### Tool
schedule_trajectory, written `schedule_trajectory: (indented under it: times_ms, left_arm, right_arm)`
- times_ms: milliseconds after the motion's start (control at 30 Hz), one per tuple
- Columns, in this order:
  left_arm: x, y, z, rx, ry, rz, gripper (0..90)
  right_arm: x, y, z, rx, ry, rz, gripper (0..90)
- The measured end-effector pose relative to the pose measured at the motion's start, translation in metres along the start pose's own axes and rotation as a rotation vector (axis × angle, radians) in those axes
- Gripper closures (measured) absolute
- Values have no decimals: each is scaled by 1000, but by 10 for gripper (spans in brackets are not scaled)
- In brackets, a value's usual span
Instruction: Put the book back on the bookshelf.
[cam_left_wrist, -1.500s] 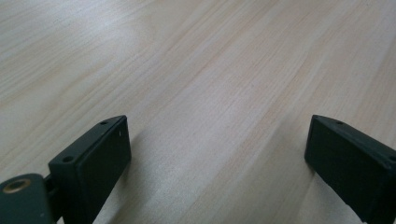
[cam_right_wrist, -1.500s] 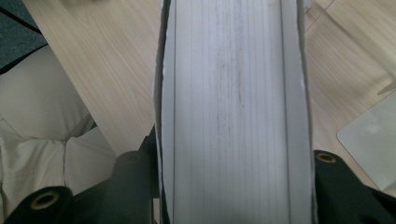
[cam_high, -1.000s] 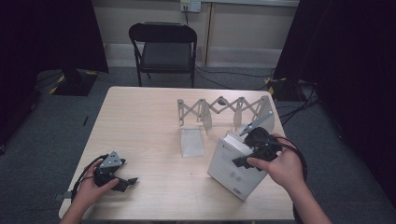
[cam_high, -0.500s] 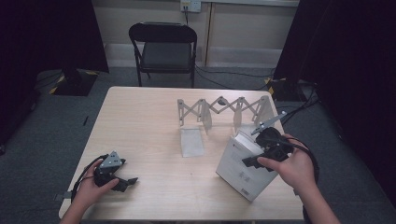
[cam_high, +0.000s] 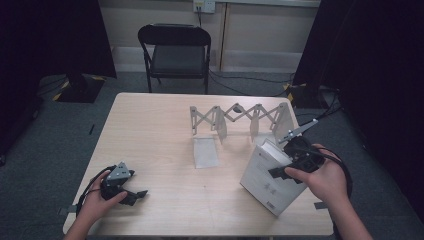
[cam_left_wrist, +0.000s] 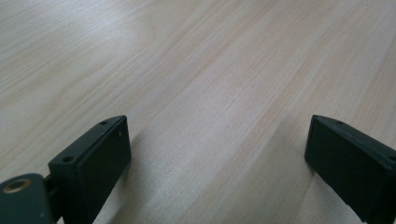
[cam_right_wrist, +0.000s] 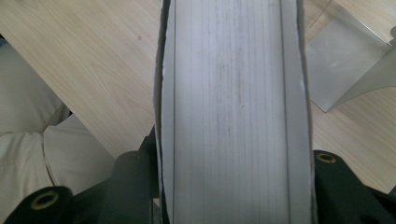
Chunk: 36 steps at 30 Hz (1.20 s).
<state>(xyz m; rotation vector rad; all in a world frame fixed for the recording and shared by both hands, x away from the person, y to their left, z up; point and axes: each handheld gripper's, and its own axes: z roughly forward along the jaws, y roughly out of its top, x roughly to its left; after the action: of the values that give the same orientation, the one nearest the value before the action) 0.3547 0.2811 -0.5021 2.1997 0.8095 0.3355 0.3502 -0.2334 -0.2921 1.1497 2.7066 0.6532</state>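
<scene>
A thick white book (cam_high: 270, 177) stands tilted on its lower edge at the right of the table (cam_high: 150, 130). My right gripper (cam_high: 295, 162) is shut on its upper right corner. In the right gripper view the book's page edge (cam_right_wrist: 233, 116) runs between both black jaws, which press on its covers. My left gripper (cam_high: 132, 192) rests on the table near the front left corner, held by a hand. In the left gripper view its jaws stand wide apart over bare wood (cam_left_wrist: 217, 154), so my left gripper is open and empty.
An extended metal accordion rack (cam_high: 240, 117) stands across the table's middle back, with a flat metal plate (cam_high: 205, 152) lying in front of it. A black folding chair (cam_high: 175, 47) stands beyond the table. Cables trail off the right edge.
My right gripper has carried the book to the right, toward the rack's right end. The left gripper has stayed where it was.
</scene>
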Motion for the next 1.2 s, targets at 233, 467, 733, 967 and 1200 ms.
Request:
schedule_trajectory:
  times_ms: [233, 467, 733, 967, 1200]
  left_arm:
    - [0, 0, 0, 0, 0, 0, 67]
    - [0, 0, 0, 0, 0, 0, 67]
    - [0, 0, 0, 1, 0, 1, 67]
    - [0, 0, 0, 0, 1, 1, 67]
    - [0, 0, 0, 1, 1, 1, 67]
  right_arm:
    - [-6, -5, -2, 7, -11, 27, 538]
    - [-12, -10, -5, 3, -12, 51, 538]
    - [-20, -13, -13, 2, -34, 80, 538]
    - [-29, -14, -15, 8, -38, 127, 538]
    - [-37, -11, -18, 24, -58, 151, 538]
